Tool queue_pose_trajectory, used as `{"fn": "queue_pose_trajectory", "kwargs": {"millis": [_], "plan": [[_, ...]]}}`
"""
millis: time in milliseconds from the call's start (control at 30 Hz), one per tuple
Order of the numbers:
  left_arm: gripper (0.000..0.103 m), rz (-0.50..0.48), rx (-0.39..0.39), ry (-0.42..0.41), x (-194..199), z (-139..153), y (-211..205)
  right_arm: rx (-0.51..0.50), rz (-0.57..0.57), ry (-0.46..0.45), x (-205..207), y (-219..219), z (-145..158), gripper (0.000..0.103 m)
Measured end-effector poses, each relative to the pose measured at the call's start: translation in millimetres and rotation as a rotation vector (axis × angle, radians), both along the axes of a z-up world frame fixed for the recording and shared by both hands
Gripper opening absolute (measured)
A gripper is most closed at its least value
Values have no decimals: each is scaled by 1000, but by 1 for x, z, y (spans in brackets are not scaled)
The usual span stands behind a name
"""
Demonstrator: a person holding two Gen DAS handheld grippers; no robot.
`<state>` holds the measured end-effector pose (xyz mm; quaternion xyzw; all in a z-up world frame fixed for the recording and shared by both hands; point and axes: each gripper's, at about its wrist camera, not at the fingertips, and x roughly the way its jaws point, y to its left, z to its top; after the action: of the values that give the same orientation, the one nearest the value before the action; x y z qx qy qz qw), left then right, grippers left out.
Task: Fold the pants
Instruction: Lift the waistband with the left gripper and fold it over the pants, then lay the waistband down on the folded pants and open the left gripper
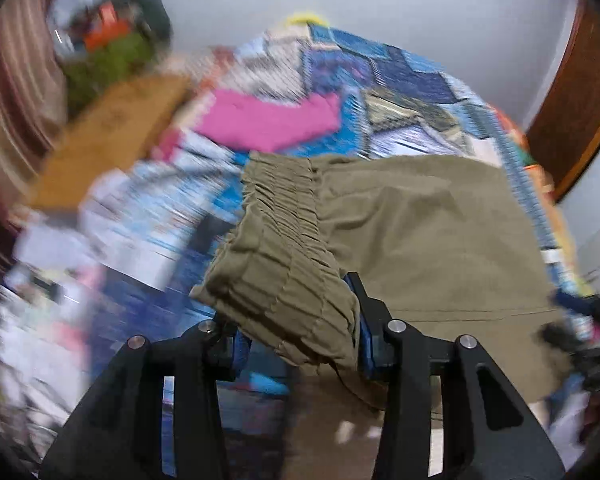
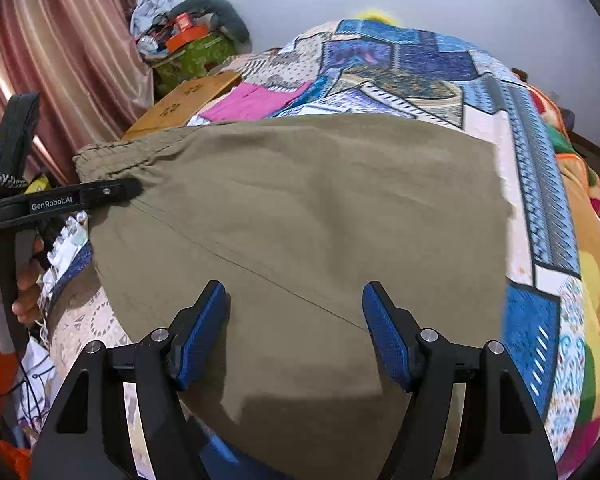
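The olive-khaki cotton pants [image 2: 300, 216] lie spread on the bed's blue patchwork quilt [image 2: 420, 64]. The left hand-held gripper [image 1: 300, 320] has its blue-padded fingers clamped on the gathered elastic waistband [image 1: 288, 248], lifting it off the quilt. The right hand-held gripper [image 2: 296, 328] hovers above the pants' flat fabric, jaws spread wide and gripping nothing. A folded pink cloth [image 2: 256, 100] lies beyond the pants.

The pants [image 2: 300, 216] cover the near middle of the bed [image 2: 540, 184], leaving bare quilt along the right edge and at the far end. At the far left corner a pink cloth [image 2: 256, 100] and a brown box [image 2: 184, 100] block the way, with a curtain [image 2: 60, 60] close behind.
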<state>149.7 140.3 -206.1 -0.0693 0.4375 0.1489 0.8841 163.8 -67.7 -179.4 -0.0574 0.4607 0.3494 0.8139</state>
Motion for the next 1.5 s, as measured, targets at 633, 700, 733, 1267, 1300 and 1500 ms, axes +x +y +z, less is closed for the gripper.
{"fn": "queue_pose_trajectory", "kwargs": {"millis": [633,700,733,1267,1300,1500], "plan": [[29,-243,177,-221,7,106,-87,55,-163,77,-12,-57,-19,67],[27,-299,132,-214,16,107,-103,62,-164,78,-13,-58,-19,67],[27,-329,108,-206,22,106,-113,67,-165,81,-13,-59,-19,67],[26,-545,-57,55,54,21,-194,80,-291,-2,-22,-108,10,67],[28,-547,-46,58,53,18,-196,79,-296,-2,-22,-109,11,67],[68,-555,-50,100,46,19,-200,73,-320,-10,-24,-113,12,67]]}}
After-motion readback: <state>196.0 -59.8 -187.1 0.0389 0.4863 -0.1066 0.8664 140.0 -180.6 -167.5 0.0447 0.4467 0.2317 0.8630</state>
